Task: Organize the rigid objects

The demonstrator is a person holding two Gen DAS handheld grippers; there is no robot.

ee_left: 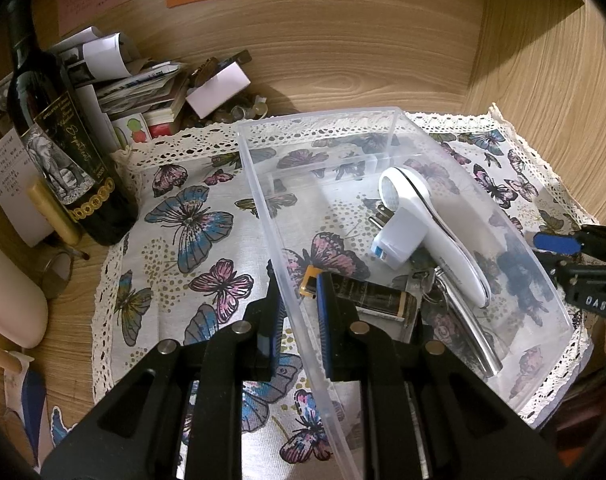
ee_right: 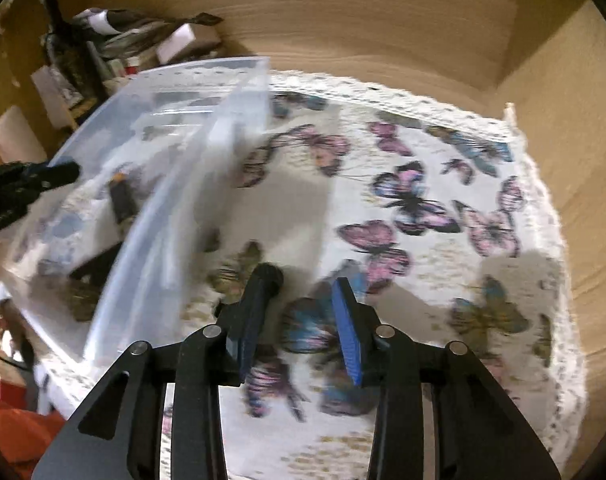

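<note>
A clear plastic bin point(ee_left: 263, 184) stands on a butterfly cloth point(ee_left: 191, 216). In it lie a white handheld device point(ee_left: 443, 236), a white plug adapter point(ee_left: 399, 240), a dark box point(ee_left: 379, 296) and a metal tool point(ee_left: 471, 340). My left gripper point(ee_left: 299, 280) straddles the bin's left wall, one finger inside and one outside, with a gap still showing at the wall. My right gripper point(ee_right: 303, 280) is open and empty over the cloth, right of the bin point(ee_right: 183, 184). It also shows in the left wrist view point(ee_left: 559, 244) at the far right.
A dark wine bottle point(ee_left: 59, 140) stands at the left on the wooden shelf. A pile of papers, cards and small items point(ee_left: 155, 84) sits behind it. A glass point(ee_left: 59, 272) and a white cylinder point(ee_left: 7, 296) lie at the left edge. Wooden walls enclose the back and right.
</note>
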